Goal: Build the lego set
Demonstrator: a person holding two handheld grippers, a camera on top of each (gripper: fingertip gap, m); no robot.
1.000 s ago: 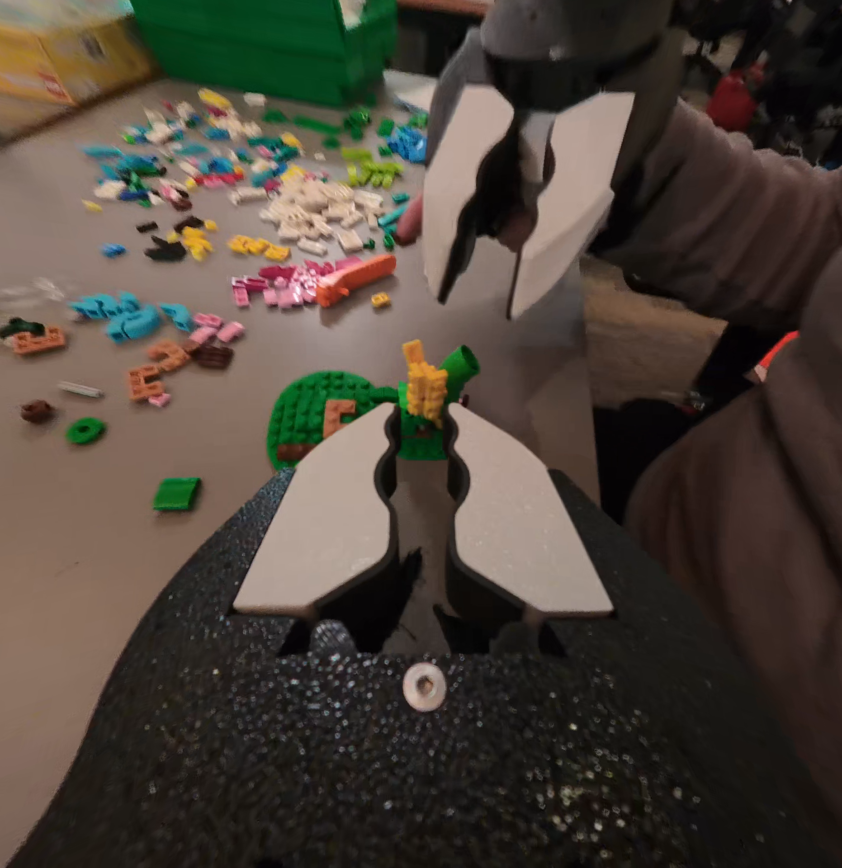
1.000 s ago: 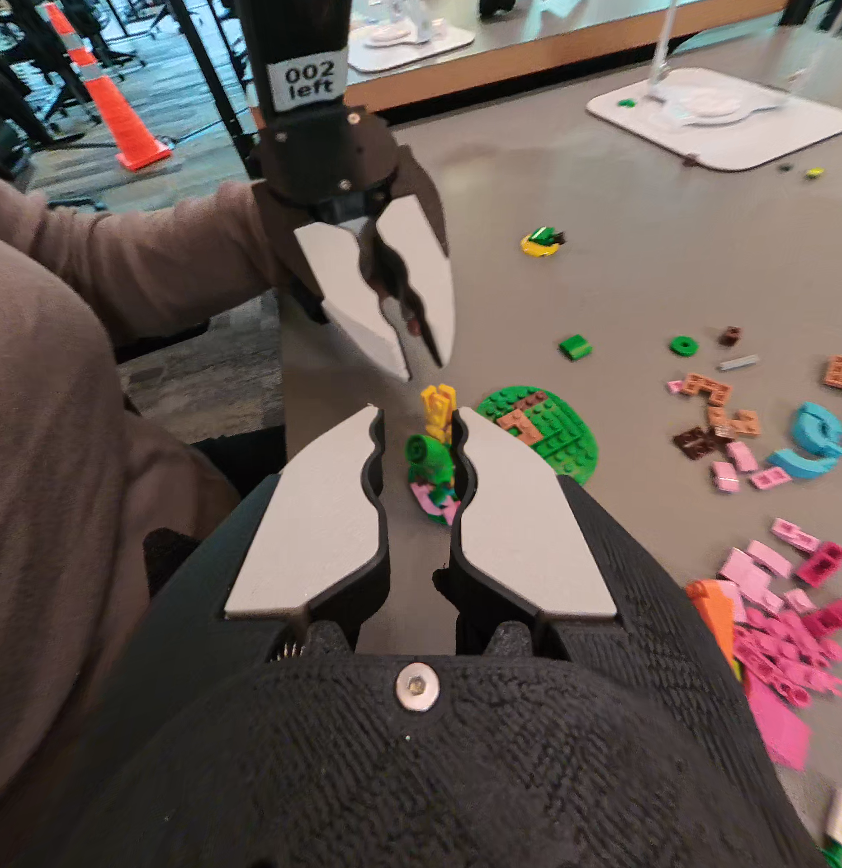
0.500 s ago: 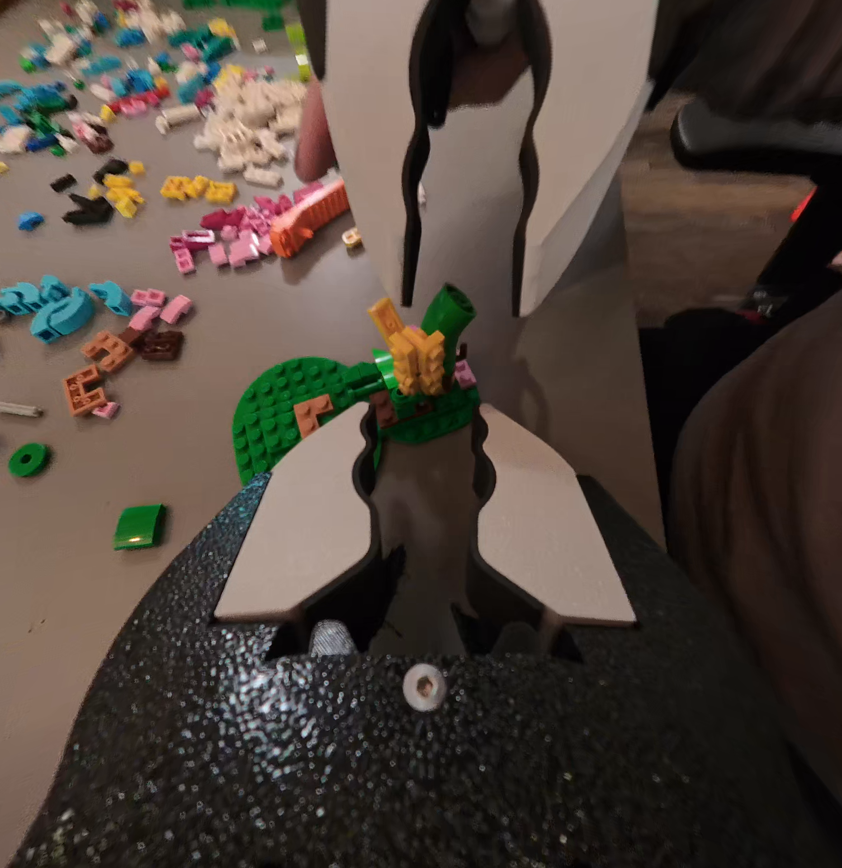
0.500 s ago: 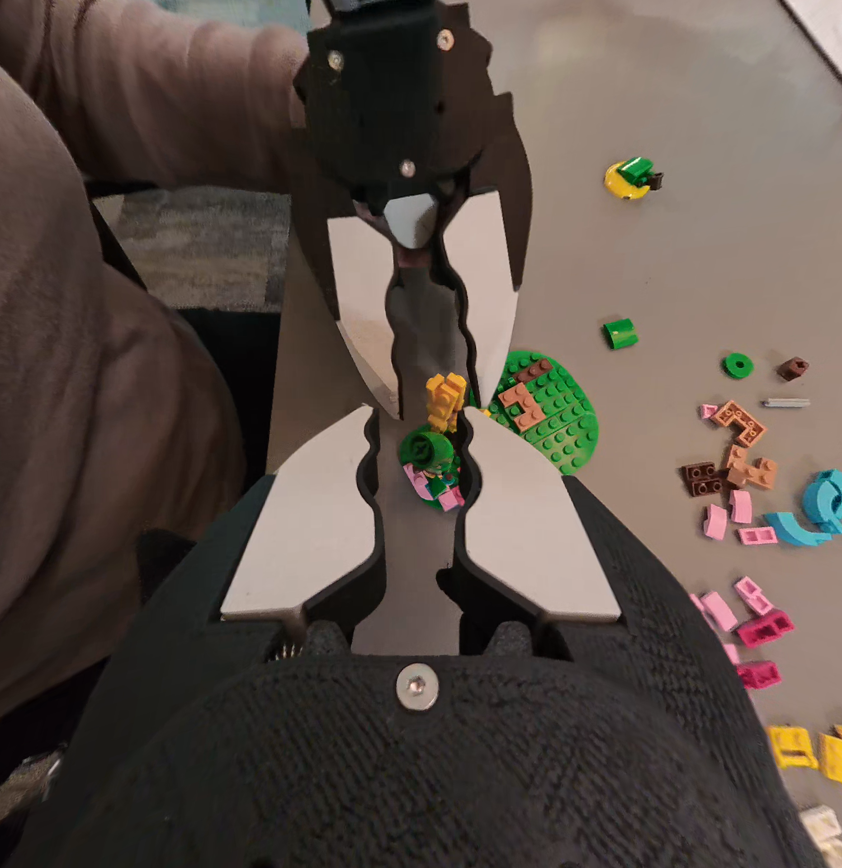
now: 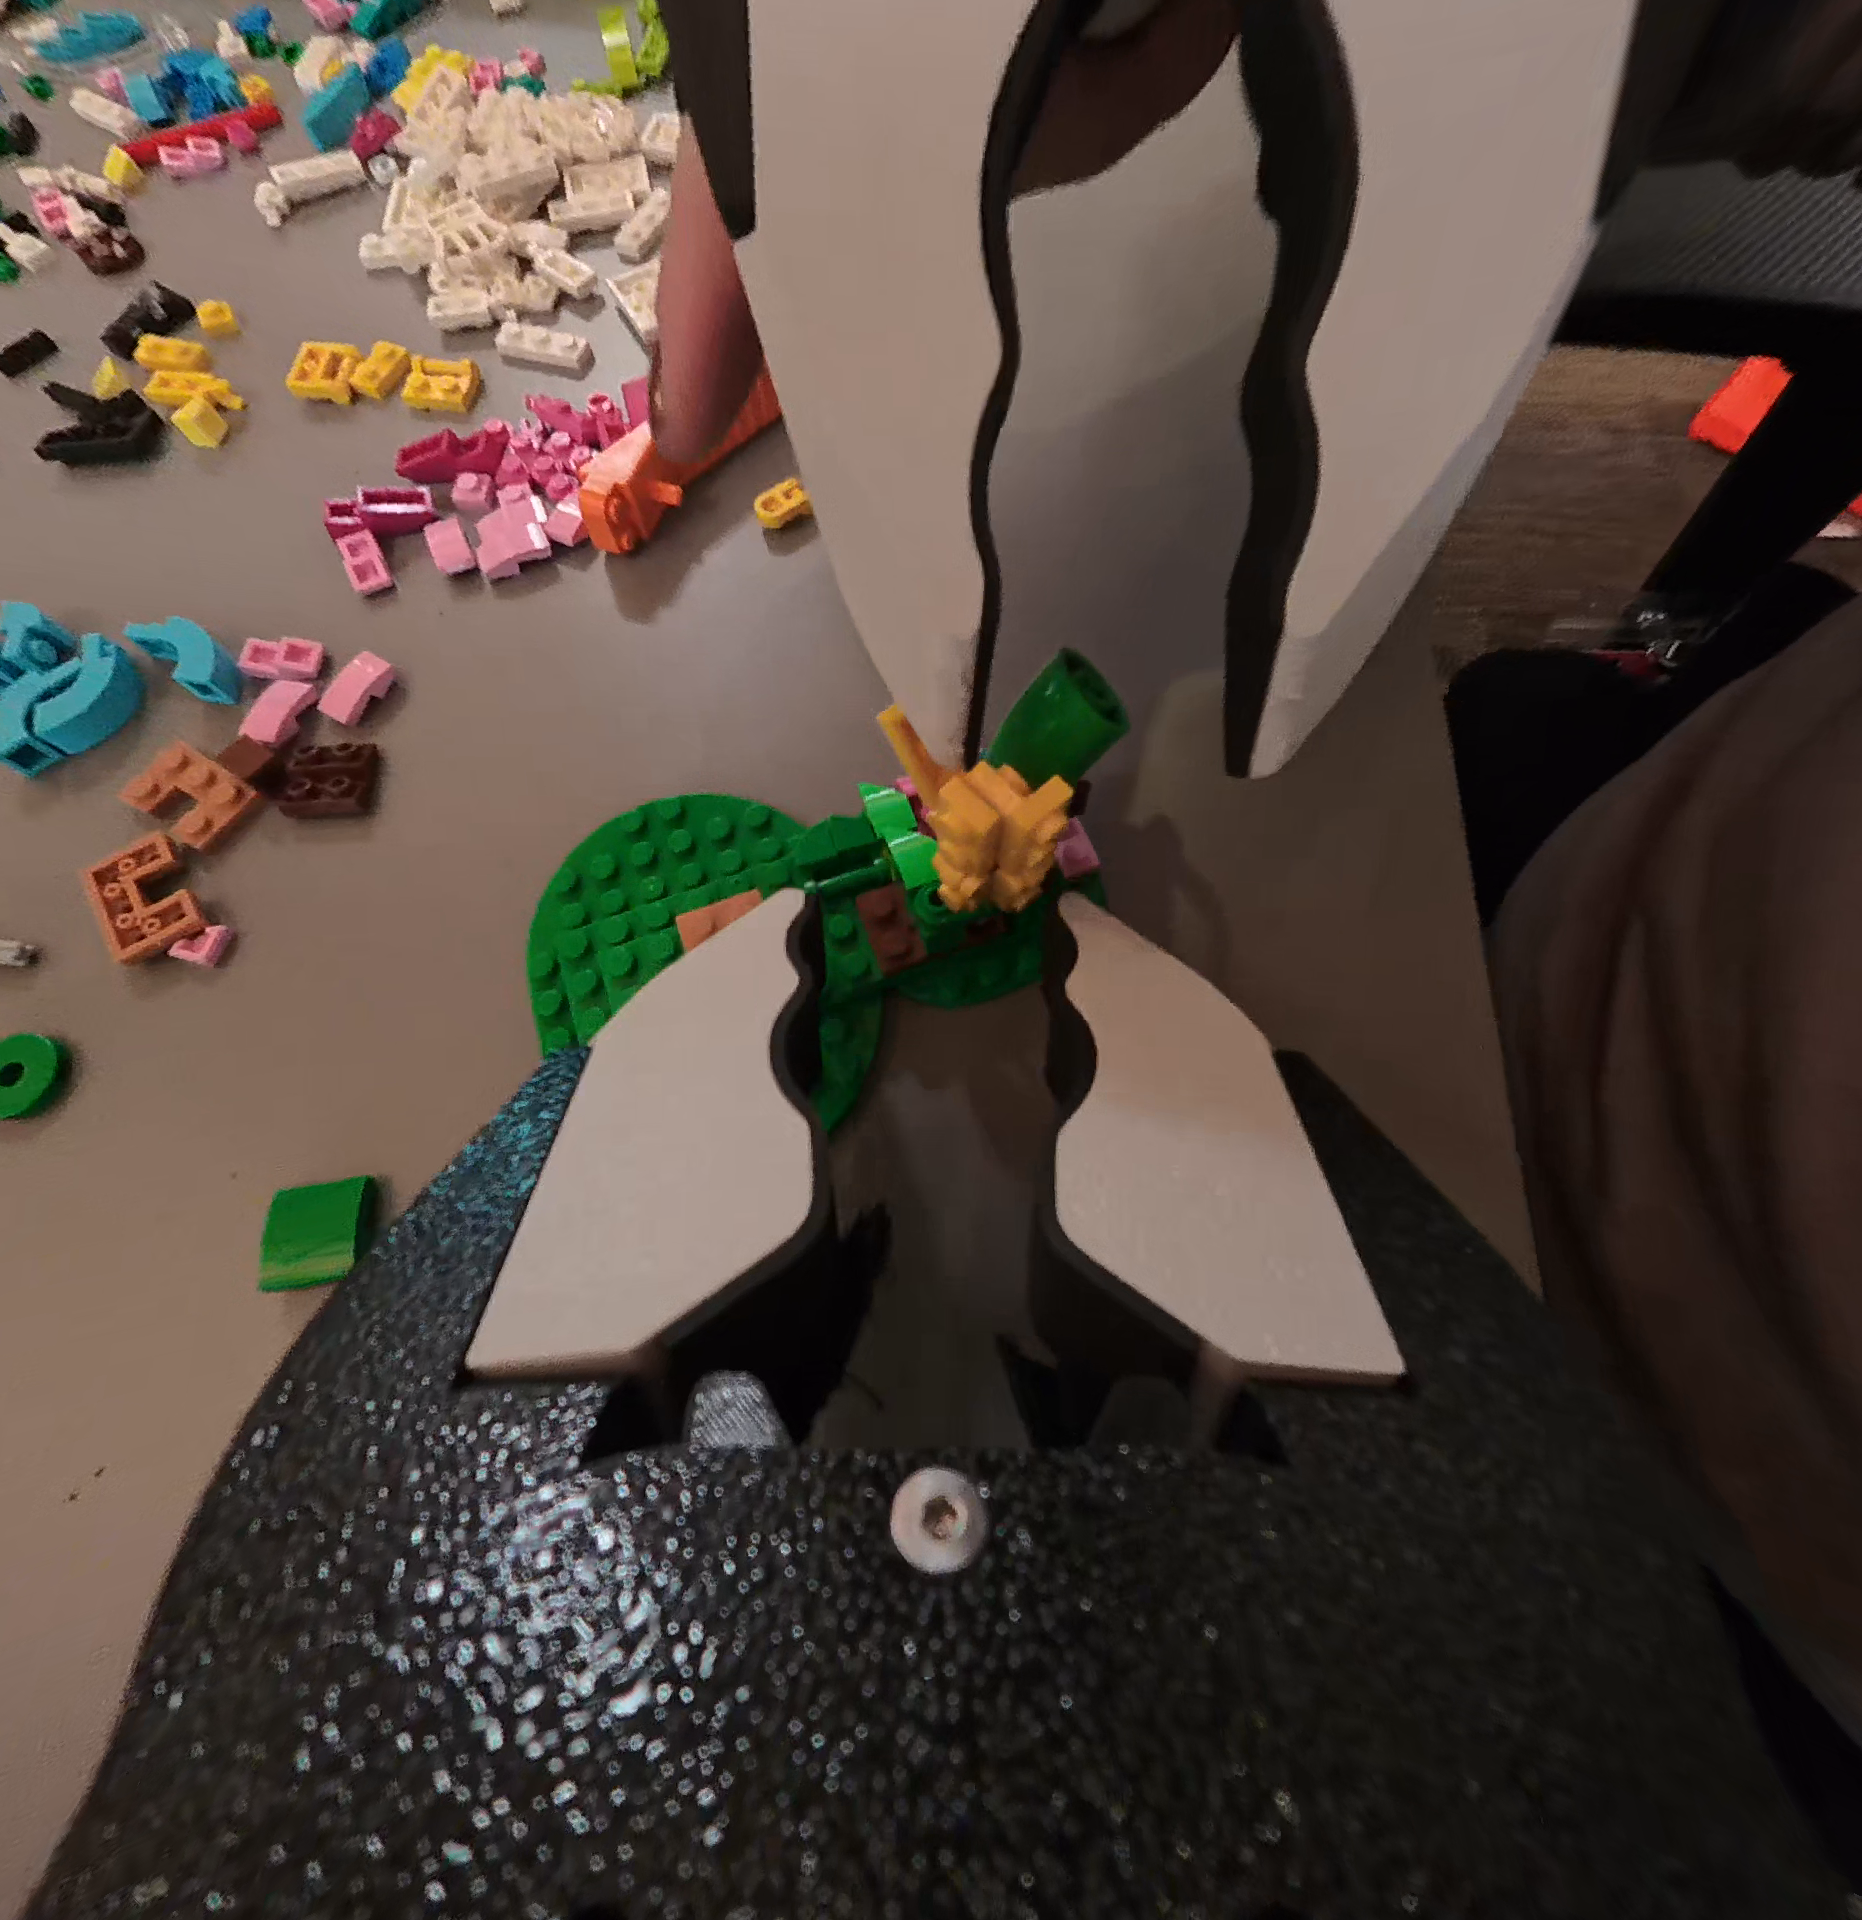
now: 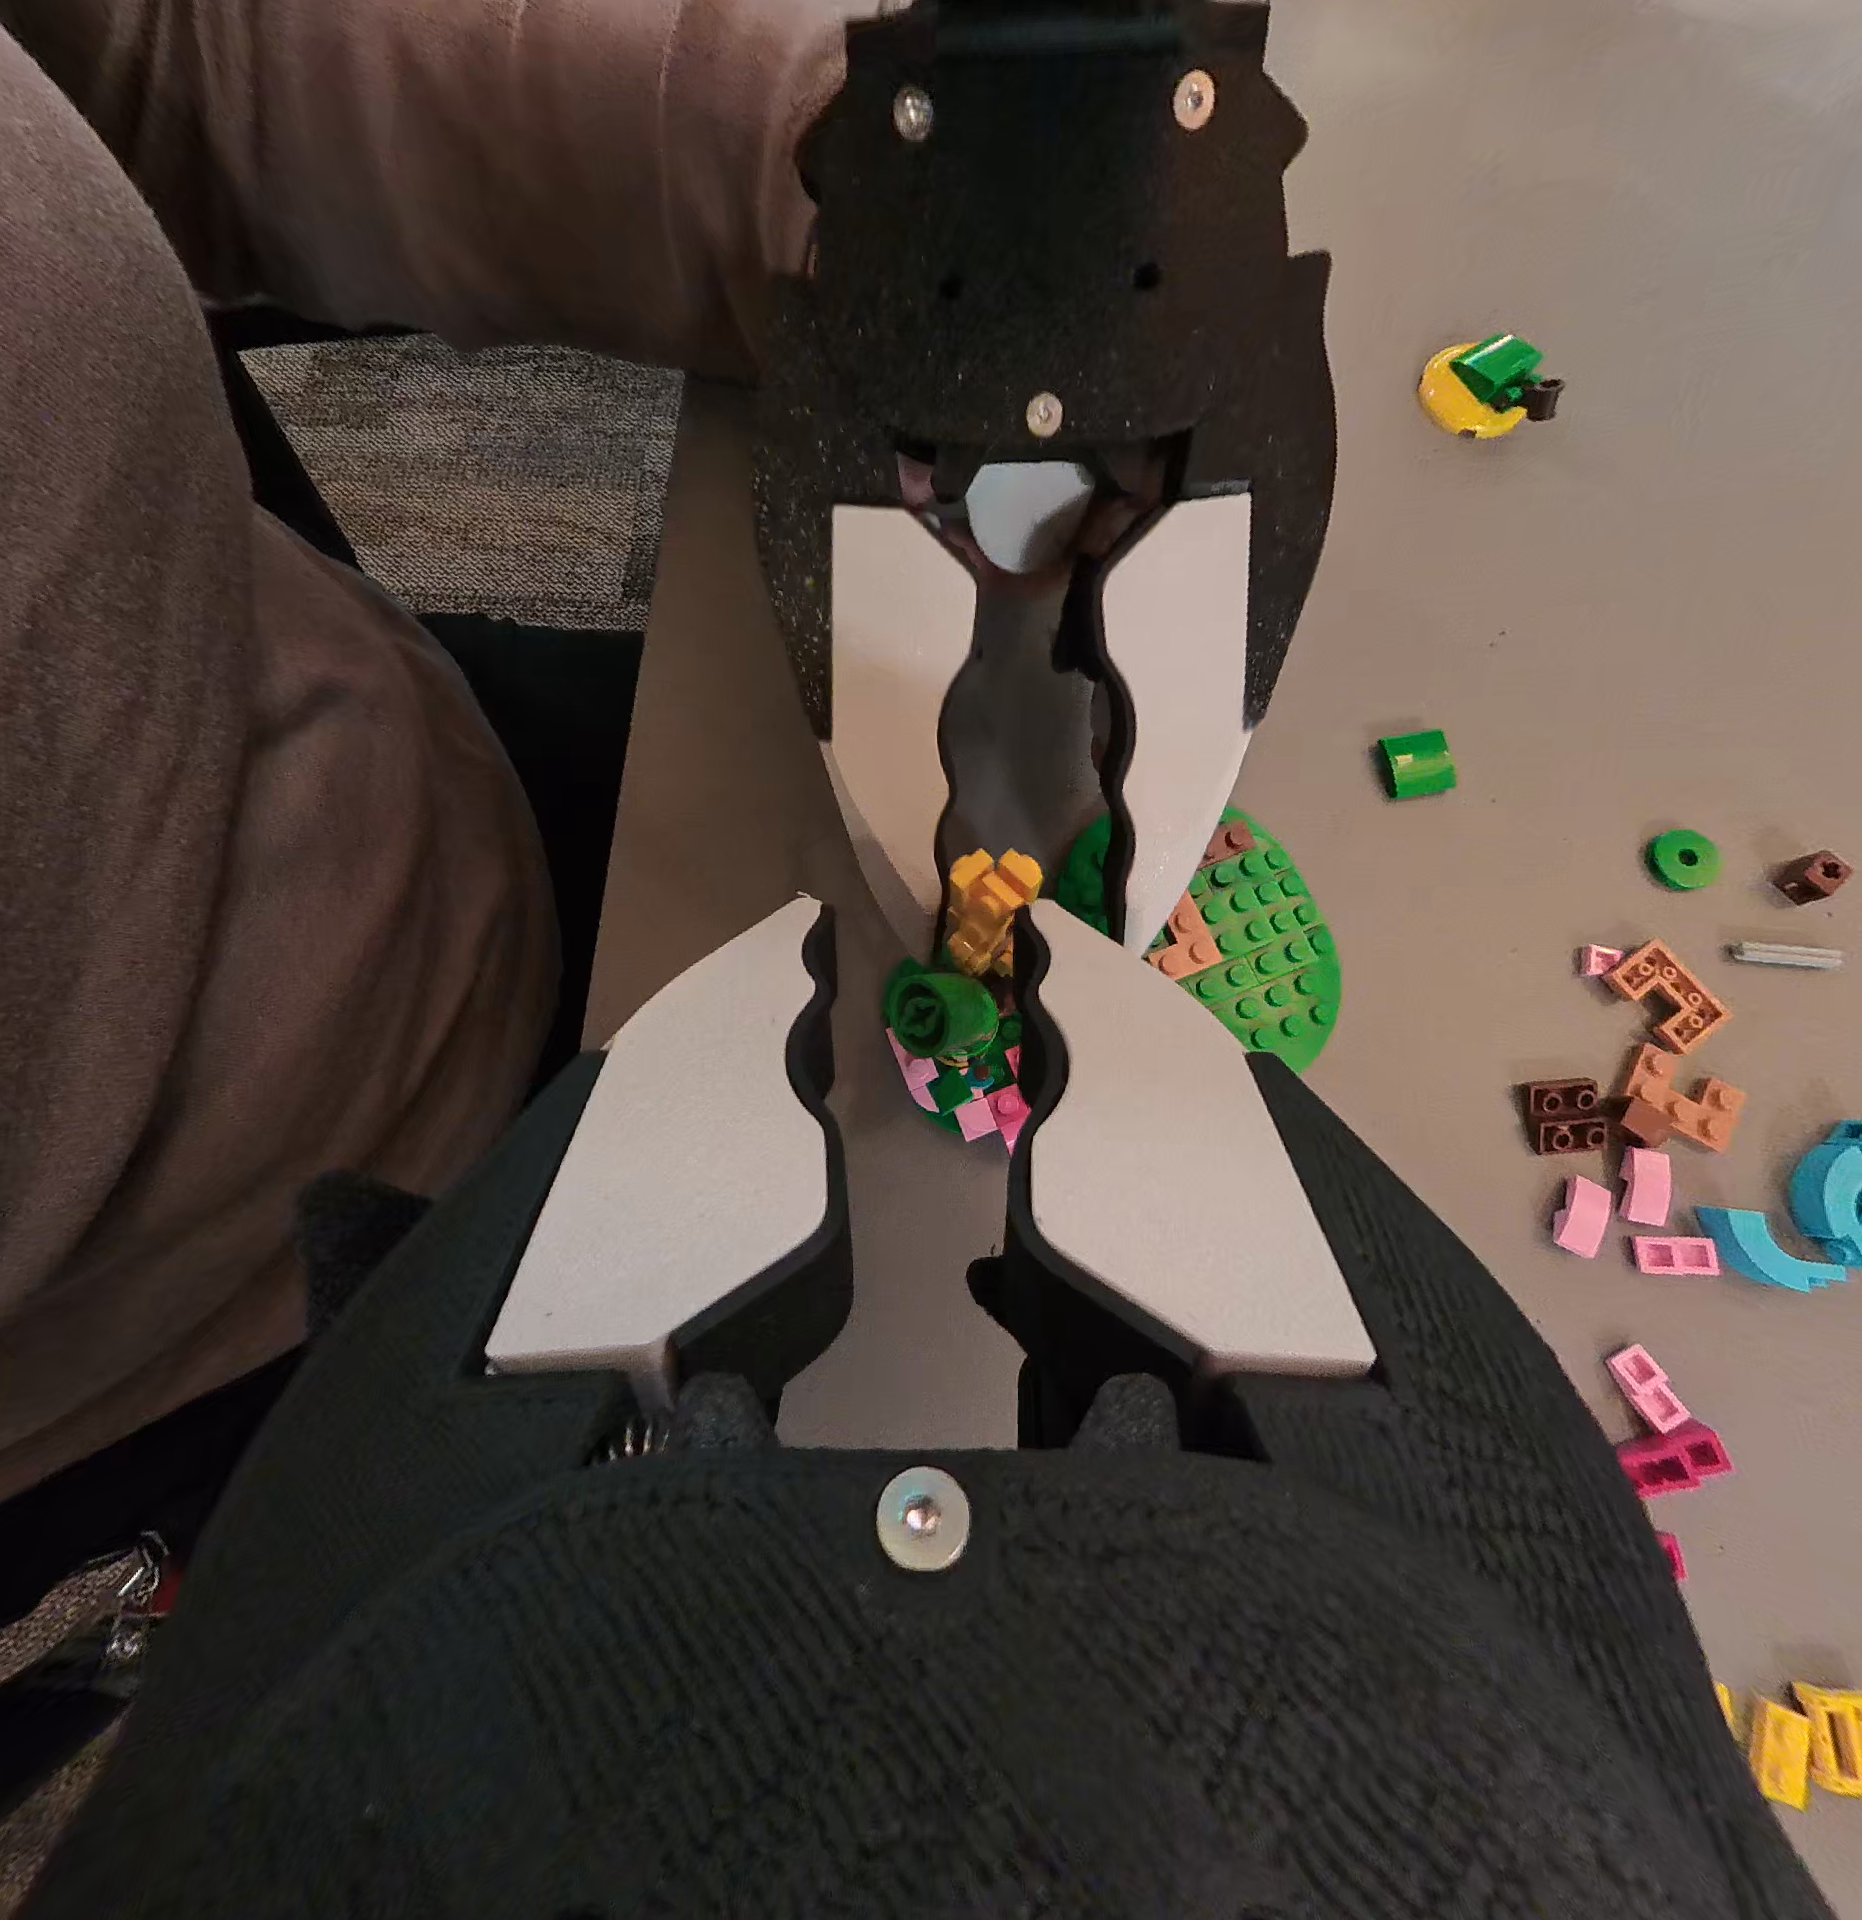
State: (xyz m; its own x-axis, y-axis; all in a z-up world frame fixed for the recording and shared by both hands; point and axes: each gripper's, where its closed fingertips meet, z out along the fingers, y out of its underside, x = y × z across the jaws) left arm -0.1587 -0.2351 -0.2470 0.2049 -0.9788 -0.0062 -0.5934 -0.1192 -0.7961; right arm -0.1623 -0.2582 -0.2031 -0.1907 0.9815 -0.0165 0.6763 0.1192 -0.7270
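Observation:
A small build stands on the grey table: a yellow piece (image 5: 994, 842) upright, a tilted green cylinder (image 5: 1057, 717) and pink bricks on a small green plate. It sits next to a round green baseplate (image 5: 646, 914). My left gripper (image 5: 937, 914) is open, its tips on either side of the small plate's near edge. My right gripper (image 5: 1103, 748) comes from the far side, open, one fingertip (image 5: 937, 665) close to the yellow piece. In the right wrist view my right gripper (image 6: 922, 920) straddles the cylinder (image 6: 937, 1013), facing the left gripper (image 6: 1031, 920) across the yellow piece (image 6: 989, 904).
Loose bricks lie left of the build: pink (image 5: 491, 509), white (image 5: 511, 197), yellow (image 5: 387, 374), blue (image 5: 54, 696), brown (image 5: 179, 800). An orange tool (image 5: 636, 488), a green curved brick (image 5: 314, 1231) and a green ring (image 5: 18, 1075) lie nearby. A sleeve (image 5: 1685, 1143) is beyond the table edge. My hands' fingertips stand some 5 cm from each other.
Both grippers have moved in and tipped down over the small build, tips now nearly meeting. My left jaws have opened wider. The build has stayed on the table.

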